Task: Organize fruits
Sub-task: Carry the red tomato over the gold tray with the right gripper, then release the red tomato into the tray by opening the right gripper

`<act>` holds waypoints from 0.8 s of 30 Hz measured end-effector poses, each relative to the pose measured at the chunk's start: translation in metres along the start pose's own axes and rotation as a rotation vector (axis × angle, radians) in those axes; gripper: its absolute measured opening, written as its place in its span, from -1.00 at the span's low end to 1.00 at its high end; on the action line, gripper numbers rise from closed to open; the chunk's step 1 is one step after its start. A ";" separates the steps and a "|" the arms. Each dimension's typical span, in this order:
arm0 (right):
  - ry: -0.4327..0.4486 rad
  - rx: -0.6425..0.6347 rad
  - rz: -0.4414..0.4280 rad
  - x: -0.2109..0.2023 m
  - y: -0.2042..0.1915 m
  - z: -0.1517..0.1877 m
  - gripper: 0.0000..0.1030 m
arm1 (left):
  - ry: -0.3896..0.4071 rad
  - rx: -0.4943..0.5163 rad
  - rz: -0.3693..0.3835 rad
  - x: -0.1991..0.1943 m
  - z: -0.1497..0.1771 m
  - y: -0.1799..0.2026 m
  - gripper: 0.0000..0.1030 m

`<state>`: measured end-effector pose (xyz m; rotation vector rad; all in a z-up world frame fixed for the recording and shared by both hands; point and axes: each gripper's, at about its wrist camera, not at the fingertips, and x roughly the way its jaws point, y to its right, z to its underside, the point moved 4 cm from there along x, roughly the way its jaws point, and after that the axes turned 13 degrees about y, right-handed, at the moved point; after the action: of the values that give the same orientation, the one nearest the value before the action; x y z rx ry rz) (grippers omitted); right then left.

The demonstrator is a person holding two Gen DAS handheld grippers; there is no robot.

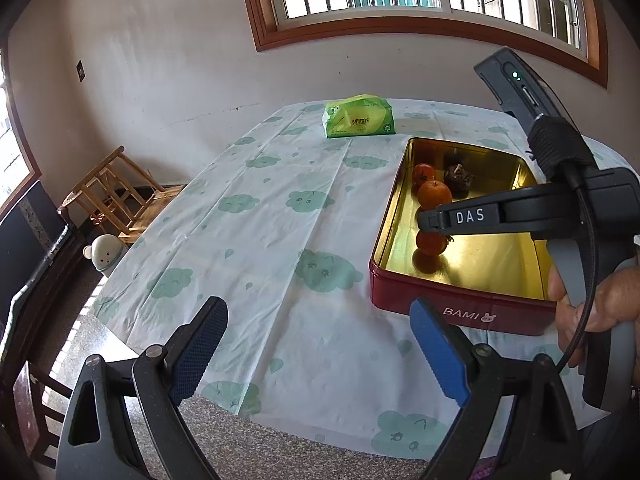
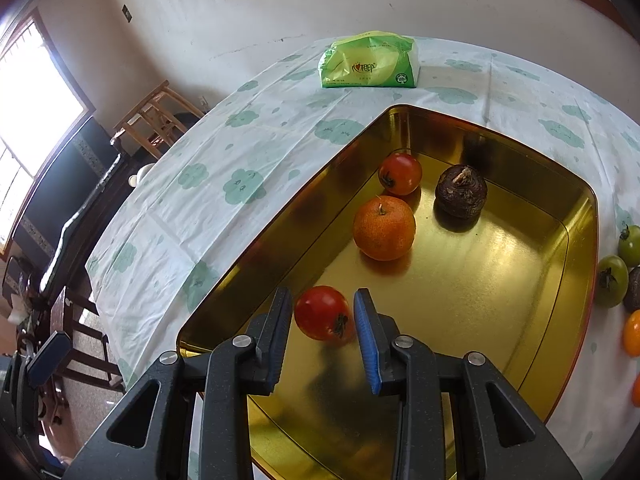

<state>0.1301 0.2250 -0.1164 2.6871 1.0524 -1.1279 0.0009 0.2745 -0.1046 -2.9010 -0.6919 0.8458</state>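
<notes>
A red tin with a gold inside (image 2: 576, 216) (image 1: 400, 292) stands on the table. It holds an orange (image 2: 384, 228), a red tomato (image 2: 400, 173) and a dark brown taro-like root (image 2: 461, 192) at its far end. A second red tomato (image 2: 323, 312) (image 1: 431, 243) sits between the fingers of my right gripper (image 2: 323, 320), just above or on the tin floor; the blue pads stand beside it with slight gaps. My left gripper (image 1: 318, 344) is open and empty over the tablecloth, left of the tin.
Green tomatoes (image 2: 612, 286), a dark root and orange fruits (image 2: 633, 332) lie on the cloth right of the tin. A green tissue pack (image 2: 370, 62) lies at the table's far side. Wooden chairs (image 1: 120, 192) stand left of the table.
</notes>
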 end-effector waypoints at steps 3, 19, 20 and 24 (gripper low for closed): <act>0.014 0.003 -0.014 -0.003 -0.002 -0.002 -0.35 | -0.002 -0.002 0.001 0.000 0.000 0.000 0.77; 0.203 -0.067 0.008 -0.078 0.003 0.009 -0.35 | 0.018 0.033 0.008 -0.012 -0.008 0.017 0.77; 0.222 -0.081 0.019 -0.088 0.006 0.012 -0.35 | 0.021 0.039 0.010 -0.014 -0.009 0.020 0.77; 0.309 -0.125 0.088 -0.127 0.023 0.026 -0.35 | 0.043 0.065 0.018 -0.023 -0.014 0.032 0.77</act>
<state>0.0644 0.1269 -0.0583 2.8327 0.9891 -0.6227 0.0041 0.2373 -0.0863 -2.8631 -0.6239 0.7898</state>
